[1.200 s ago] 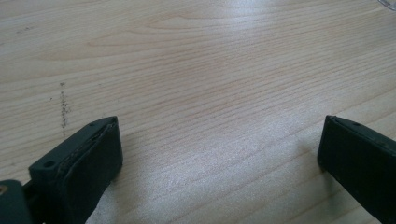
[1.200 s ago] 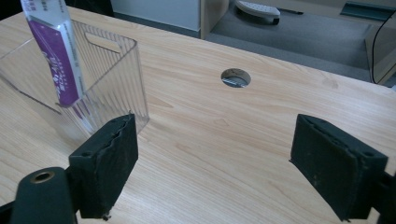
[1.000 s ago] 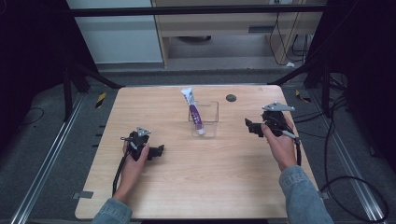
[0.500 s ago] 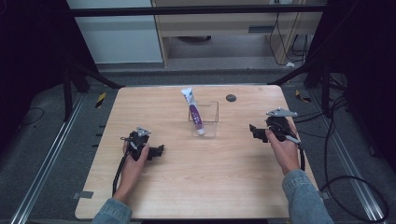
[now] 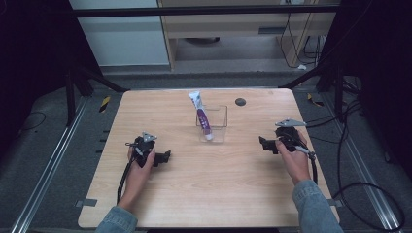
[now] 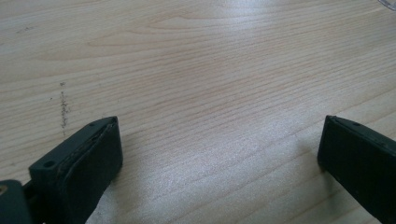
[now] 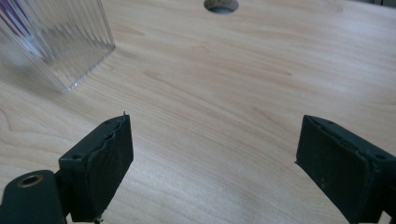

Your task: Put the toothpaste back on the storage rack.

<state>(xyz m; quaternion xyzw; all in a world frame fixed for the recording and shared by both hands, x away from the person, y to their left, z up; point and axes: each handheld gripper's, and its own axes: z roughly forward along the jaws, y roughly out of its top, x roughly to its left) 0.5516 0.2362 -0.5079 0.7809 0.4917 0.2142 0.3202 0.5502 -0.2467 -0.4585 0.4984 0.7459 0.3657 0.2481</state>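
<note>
A clear ribbed square container (image 5: pixel 212 124) stands at the middle of the wooden table (image 5: pixel 209 194). A white and purple tube (image 5: pixel 201 114) leans in it, its top sticking out toward the back left. My left gripper (image 5: pixel 165 158) rests low on the table's left half, open, with bare wood between its jaws (image 6: pixel 215 154). My right gripper (image 5: pixel 265 144) is held at the right side, also open and holding nothing (image 7: pixel 215 158). The container's corner (image 7: pixel 56 42) appears at the upper left of the right gripper view.
A round dark hole (image 5: pixel 240 102) sits in the tabletop behind the container; the same hole (image 7: pixel 221 4) is at the top of the right gripper view. Cables (image 5: pixel 359 189) trail off the right edge. Metal frame rails (image 5: pixel 48 165) run along both sides.
My right gripper has drawn back toward the person and slightly right, away from the container. The left gripper has stayed put.
</note>
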